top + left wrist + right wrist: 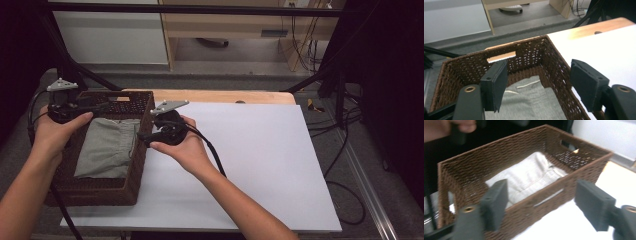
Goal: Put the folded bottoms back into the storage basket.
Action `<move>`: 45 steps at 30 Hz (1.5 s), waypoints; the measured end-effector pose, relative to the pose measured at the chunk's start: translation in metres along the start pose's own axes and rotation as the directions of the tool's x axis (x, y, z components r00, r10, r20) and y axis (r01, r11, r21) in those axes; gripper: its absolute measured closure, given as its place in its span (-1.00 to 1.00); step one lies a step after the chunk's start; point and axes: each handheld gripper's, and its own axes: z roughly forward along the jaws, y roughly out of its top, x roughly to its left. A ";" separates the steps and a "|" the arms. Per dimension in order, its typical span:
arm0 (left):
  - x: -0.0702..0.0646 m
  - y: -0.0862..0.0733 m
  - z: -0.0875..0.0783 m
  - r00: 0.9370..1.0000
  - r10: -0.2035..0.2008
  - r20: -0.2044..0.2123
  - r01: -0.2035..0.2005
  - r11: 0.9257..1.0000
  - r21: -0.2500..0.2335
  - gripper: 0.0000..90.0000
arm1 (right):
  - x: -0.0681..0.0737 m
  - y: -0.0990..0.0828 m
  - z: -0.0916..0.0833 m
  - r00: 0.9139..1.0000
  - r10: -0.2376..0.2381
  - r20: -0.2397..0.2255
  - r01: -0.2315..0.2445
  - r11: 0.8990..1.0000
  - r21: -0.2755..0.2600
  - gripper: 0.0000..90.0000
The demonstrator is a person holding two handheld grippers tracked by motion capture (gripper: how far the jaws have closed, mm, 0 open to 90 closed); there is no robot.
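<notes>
A brown wicker basket (142, 150) stands at the table's left end, with a folded grey garment (107, 147) lying flat inside it. My left gripper (100, 106) hovers over the basket's far left corner. In the left gripper view its jaws (537, 75) stand open above the garment (529, 97) and the basket's far wall (474, 57), gripping nothing. My right gripper (145, 136) is just outside the basket's right wall, pointing at it. It is open (540, 192) and empty, facing the basket's side (564, 182) and the garment (529, 177).
A large white sheet (260, 160) covers the wooden table (225, 96) to the right of the basket. Black frame posts (65, 55) rise behind the table's corners. Cables (345, 150) trail over the floor at the right.
</notes>
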 end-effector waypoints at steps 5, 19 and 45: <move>-0.023 -0.009 -0.013 1.000 0.025 0.001 -0.025 0.999 -0.020 -0.58 | -0.004 0.000 -0.007 0.992 -0.048 0.114 0.050 0.999 -0.010 -0.70; -0.080 -0.046 -0.028 0.996 0.043 0.084 -0.038 0.997 -0.060 -0.82 | -0.032 0.003 -0.032 0.997 0.018 0.069 -0.018 1.000 0.012 -0.78; -0.109 -0.084 -0.012 0.989 0.062 0.131 -0.067 0.997 0.034 -0.84 | -0.101 0.001 -0.091 0.978 0.114 0.175 -0.123 0.992 0.038 -0.76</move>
